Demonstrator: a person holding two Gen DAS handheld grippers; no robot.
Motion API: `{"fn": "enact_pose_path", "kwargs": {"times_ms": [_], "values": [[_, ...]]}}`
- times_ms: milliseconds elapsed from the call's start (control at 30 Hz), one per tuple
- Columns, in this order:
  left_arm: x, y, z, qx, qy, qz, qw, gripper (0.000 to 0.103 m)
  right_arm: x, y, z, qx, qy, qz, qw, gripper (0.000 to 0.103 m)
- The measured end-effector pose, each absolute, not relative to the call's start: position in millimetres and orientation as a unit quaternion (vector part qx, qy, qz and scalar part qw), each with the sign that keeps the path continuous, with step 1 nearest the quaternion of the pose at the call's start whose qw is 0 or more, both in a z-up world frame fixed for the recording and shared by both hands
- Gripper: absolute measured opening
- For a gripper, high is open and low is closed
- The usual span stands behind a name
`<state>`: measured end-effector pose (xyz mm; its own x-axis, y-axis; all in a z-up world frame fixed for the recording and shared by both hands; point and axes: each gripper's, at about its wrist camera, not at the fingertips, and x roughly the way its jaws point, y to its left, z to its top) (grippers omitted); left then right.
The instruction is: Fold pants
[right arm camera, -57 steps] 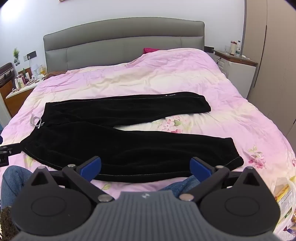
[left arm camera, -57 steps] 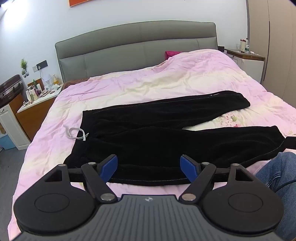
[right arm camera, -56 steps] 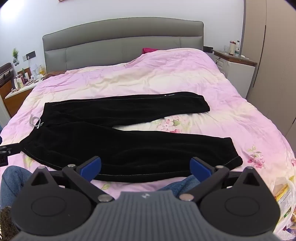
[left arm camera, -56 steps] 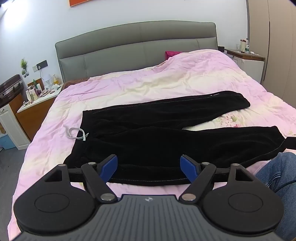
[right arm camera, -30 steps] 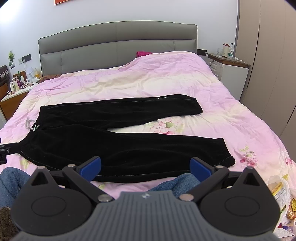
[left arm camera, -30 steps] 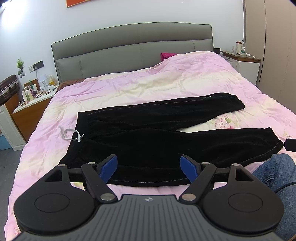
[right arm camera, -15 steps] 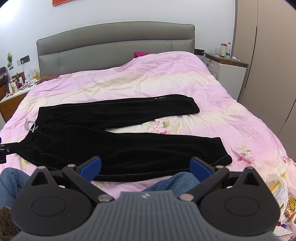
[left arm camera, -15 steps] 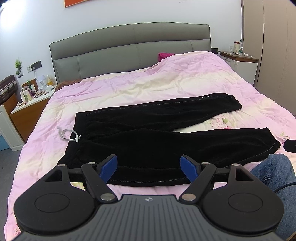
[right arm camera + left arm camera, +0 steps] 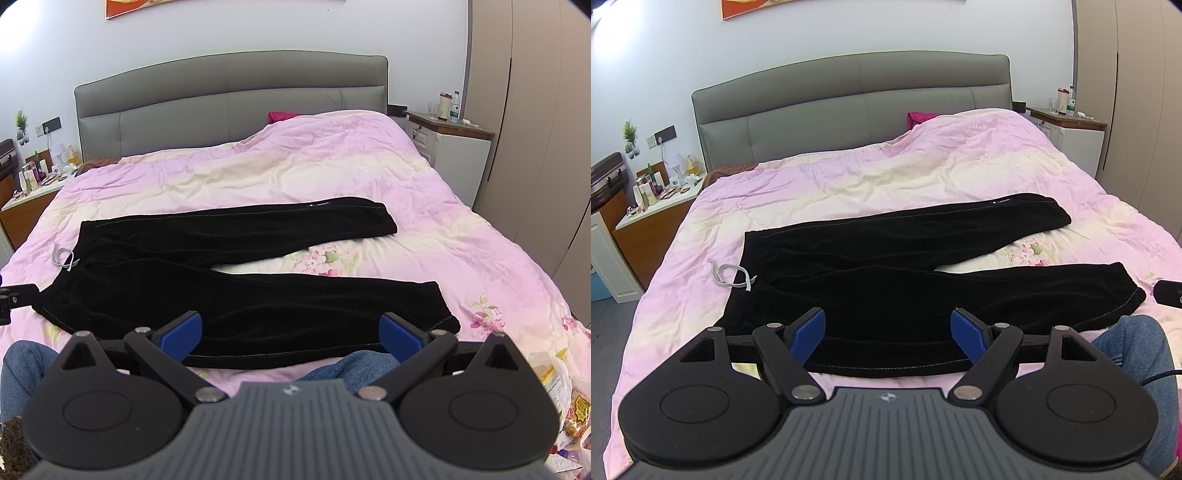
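Observation:
Black pants (image 9: 886, 280) (image 9: 229, 291) lie flat on the pink bed cover, waist to the left, both legs spread apart toward the right. A white drawstring (image 9: 733, 277) (image 9: 64, 258) trails off the waistband. My left gripper (image 9: 888, 332) hovers open above the near hip and thigh, nothing between its blue fingers (image 9: 809, 332). Over the near leg, close to its cuff (image 9: 443, 310), my right gripper (image 9: 291, 334) is held open and empty. Neither touches the fabric.
A grey headboard (image 9: 857, 99) backs the bed (image 9: 295, 173). Nightstands with bottles stand at left (image 9: 653, 206) and right (image 9: 454, 140); a wardrobe (image 9: 532, 122) lines the right wall. The person's jeans-clad knees (image 9: 354, 365) (image 9: 1137, 343) press the near bed edge. Snack bags (image 9: 561, 384) lie at right.
Both grippers have drawn back and risen slightly, so the pants sit a little farther and lower in each view. Both stayed open; the pants did not move.

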<state>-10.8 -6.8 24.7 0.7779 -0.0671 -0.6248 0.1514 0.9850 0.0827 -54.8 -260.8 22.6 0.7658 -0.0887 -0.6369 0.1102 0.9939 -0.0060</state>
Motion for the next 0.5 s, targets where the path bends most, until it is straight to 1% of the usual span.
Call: {"fn": "enact_pose_path", "kwargs": {"times_ms": [500], "values": [[-21,-11,38,0.066,0.311,-0.059,0.946,0.091,-69,-260,36,0.023,0.320,-0.053,0.946,0.098]]}}
